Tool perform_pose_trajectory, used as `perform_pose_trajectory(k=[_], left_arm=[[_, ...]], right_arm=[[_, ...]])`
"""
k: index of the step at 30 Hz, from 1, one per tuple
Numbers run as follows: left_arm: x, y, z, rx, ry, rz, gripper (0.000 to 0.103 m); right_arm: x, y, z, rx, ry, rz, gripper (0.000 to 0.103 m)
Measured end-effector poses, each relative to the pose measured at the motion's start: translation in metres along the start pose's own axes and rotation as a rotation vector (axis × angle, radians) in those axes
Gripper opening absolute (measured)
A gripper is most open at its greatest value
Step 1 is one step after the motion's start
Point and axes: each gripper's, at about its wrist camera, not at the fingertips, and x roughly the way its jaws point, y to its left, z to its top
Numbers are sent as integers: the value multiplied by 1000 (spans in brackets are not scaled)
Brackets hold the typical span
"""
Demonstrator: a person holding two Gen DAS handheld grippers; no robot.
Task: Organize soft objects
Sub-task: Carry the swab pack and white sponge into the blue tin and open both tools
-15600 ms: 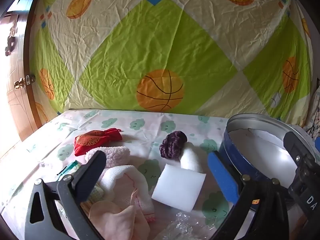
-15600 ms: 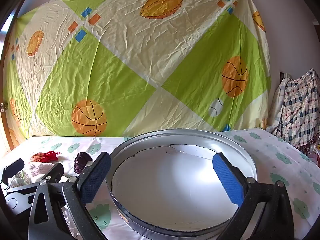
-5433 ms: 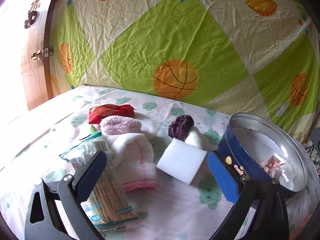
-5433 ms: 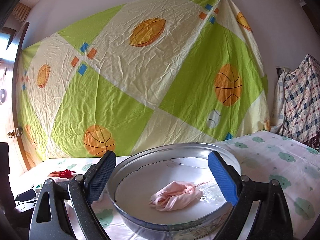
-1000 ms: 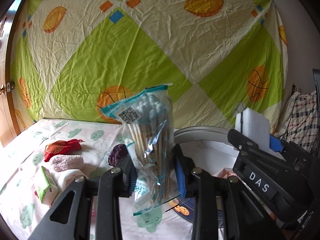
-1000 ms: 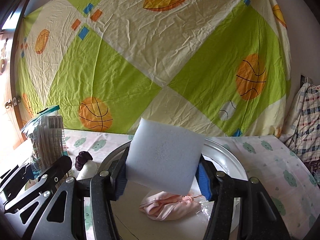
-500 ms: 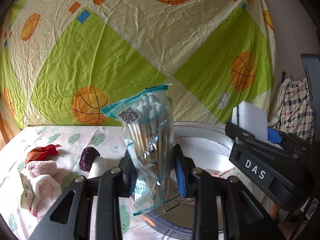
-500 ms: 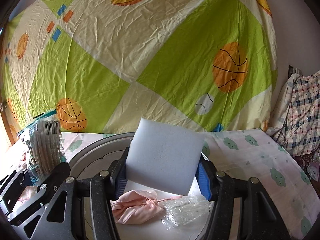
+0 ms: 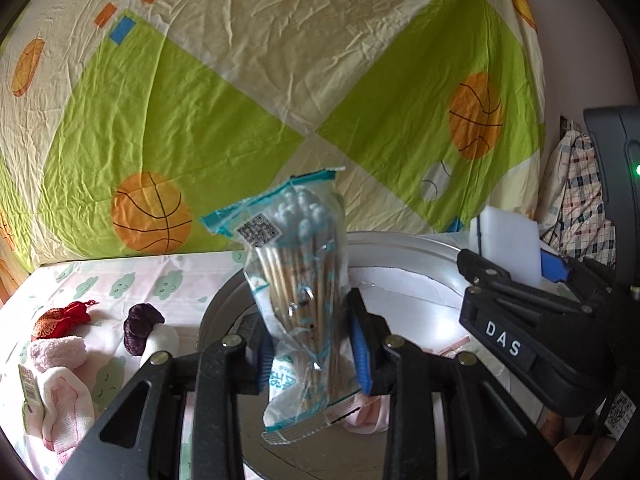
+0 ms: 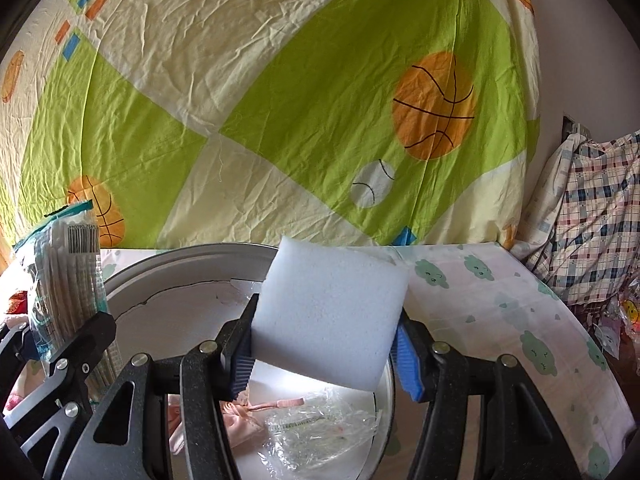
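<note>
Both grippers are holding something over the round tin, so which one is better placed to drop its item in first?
Probably the right gripper. Its white sponge hangs over the round tin, above the pink cloth. The left gripper holds its cotton swab pack nearer the tin's rim.

The left claw sits at lower centre of its frame, jaws clamped narrowly on a held packet. The right claw, lower centre of its own view, grips a wider block.

Black left gripper, silver screws; blue-padded fingers; white "DAS" lettering.
</note>
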Motion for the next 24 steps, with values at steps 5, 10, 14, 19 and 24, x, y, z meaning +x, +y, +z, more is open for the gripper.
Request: perform_pose_trajectory(k=[5, 10, 14, 19, 24], left_arm=[[10, 4, -1, -1, 33, 12, 31], [17, 5, -4, 21, 72, 21, 31], [18, 4, -5, 29, 78, 23, 31], [22, 6, -6, 29, 88, 30, 31], [17, 6, -6, 40, 63, 51, 52]], right_arm=[[5, -2, -1, 3, 11, -4, 61], [7, -1, 0, -5, 23, -2, 61], [7, 1, 0, -14, 28, -1, 61], [7, 1, 0, -12, 37, 8, 63], [5, 2, 1, -8, 32, 27, 70]])
